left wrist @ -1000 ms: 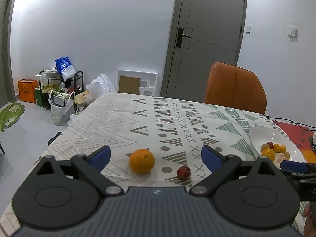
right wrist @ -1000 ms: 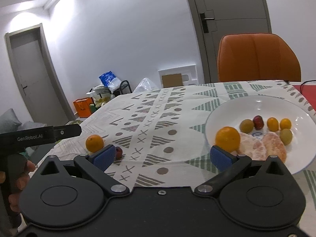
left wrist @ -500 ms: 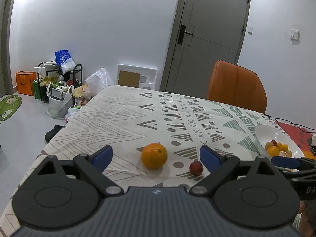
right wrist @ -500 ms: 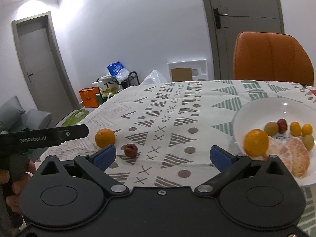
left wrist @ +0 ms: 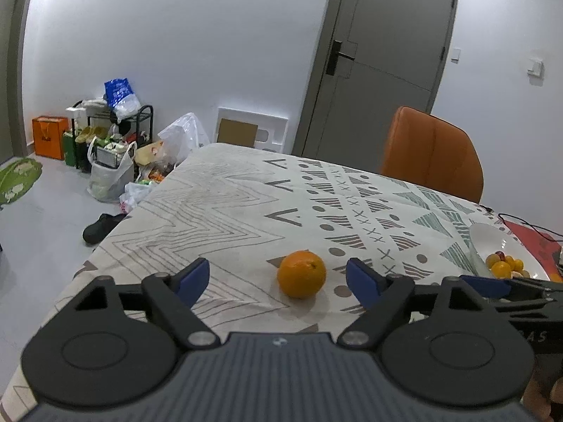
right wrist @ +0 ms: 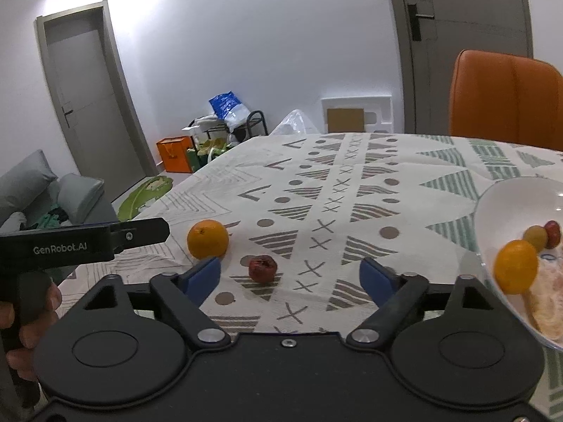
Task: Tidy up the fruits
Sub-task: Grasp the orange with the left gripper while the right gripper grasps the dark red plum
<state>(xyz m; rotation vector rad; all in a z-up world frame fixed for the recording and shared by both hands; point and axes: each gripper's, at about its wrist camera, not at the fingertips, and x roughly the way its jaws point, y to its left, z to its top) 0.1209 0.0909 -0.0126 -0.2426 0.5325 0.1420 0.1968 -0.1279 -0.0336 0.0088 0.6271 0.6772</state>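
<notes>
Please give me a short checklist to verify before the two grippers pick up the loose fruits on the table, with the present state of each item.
1. Orange lies between the left gripper fingers: ok; jaws closing, pads not touching yet.
2. Small red fruit lies between the right gripper fingers: ok; jaws closing, no contact.
3. Both fruits rest apart on the tablecloth: ok.
4. White bowl has free space for more fruit: ok.
5. The grippers keep clear of each other: cannot tell; they are close.
</notes>
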